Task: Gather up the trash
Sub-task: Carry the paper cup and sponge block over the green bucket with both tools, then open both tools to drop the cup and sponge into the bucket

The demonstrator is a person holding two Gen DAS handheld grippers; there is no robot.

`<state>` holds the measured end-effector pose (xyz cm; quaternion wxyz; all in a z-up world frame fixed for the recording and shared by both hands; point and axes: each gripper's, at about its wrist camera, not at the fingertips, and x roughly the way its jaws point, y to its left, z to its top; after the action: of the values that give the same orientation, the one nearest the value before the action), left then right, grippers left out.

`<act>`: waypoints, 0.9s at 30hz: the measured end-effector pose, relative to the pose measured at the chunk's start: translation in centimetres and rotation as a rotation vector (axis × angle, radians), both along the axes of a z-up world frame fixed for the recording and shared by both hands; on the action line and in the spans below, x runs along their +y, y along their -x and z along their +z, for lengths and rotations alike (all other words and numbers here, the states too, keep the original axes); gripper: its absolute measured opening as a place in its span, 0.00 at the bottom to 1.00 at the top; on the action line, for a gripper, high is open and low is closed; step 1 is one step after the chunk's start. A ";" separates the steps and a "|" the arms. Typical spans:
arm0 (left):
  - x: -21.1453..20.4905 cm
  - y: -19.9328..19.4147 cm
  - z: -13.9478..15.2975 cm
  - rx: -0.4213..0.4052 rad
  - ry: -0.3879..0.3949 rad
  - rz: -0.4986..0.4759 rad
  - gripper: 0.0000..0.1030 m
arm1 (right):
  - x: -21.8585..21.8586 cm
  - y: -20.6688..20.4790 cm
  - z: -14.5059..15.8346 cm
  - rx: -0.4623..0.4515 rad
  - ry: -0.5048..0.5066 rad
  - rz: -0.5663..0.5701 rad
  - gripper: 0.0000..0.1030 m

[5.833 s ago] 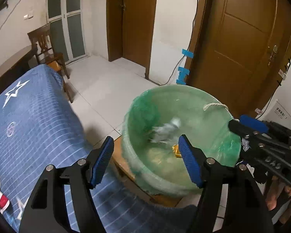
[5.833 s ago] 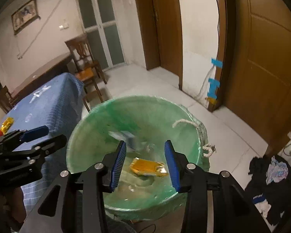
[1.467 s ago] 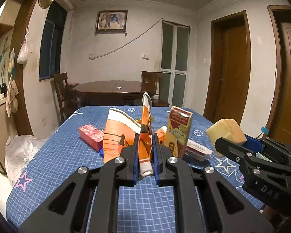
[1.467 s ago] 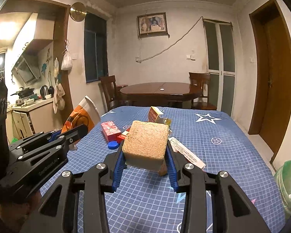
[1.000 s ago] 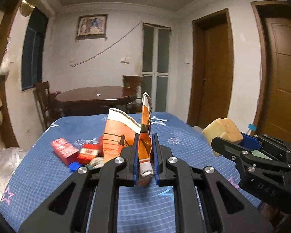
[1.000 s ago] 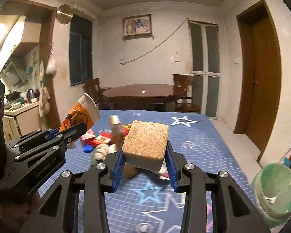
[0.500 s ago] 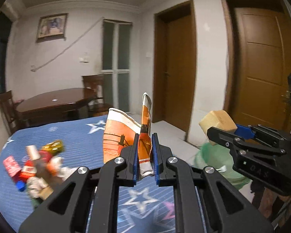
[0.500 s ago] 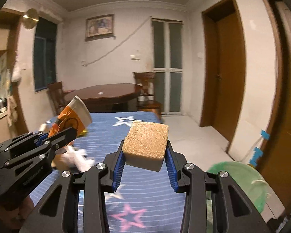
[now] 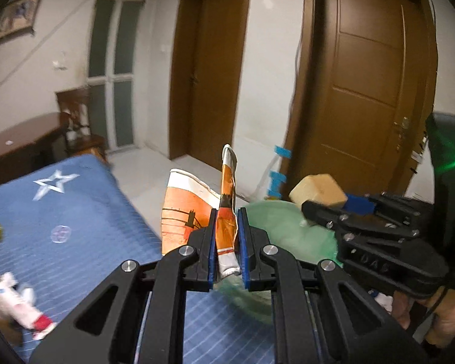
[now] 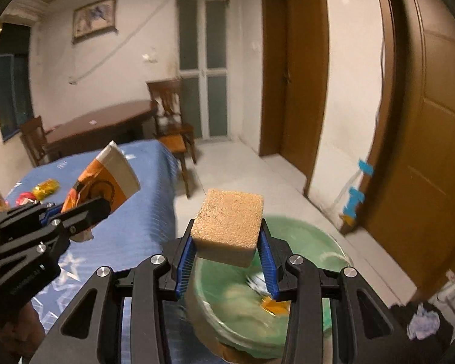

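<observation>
Both hands have swung from the blue table (image 9: 85,212) toward the green-lined bin (image 10: 306,236). The left gripper (image 9: 226,236) pinches a flattened orange paper cup (image 9: 191,209) — light, crushable; the right gripper (image 10: 227,257) squeezes a sponge block (image 10: 229,227) — probably soft, springy — over the bin.

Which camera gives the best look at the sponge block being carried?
The right wrist view: the sponge block sits centred and close, clamped in the right gripper, its speckled top plain. The left wrist view shows it only small, off to the right.
</observation>
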<state>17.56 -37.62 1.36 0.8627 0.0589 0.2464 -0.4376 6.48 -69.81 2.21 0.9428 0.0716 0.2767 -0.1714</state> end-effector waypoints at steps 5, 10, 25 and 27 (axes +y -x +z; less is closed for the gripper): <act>-4.3 -1.3 -2.1 0.088 -0.042 -0.067 0.11 | -4.2 -1.6 -4.6 0.096 -0.074 -0.028 0.39; -7.7 -2.7 -4.6 0.162 -0.108 -0.119 0.11 | -6.8 -2.9 -8.7 0.171 -0.148 -0.042 0.39; -10.7 -4.0 -8.4 0.260 -0.194 -0.129 0.12 | -6.6 -4.2 -13.1 0.228 -0.210 -0.055 0.39; -10.9 -3.9 -8.3 0.261 -0.201 -0.119 0.19 | -6.7 -4.3 -13.1 0.226 -0.208 -0.057 0.40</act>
<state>21.47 -48.54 -6.89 0.7858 0.1022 0.3950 -0.4648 10.74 -76.48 -10.89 0.8880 0.1572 0.3950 -0.1754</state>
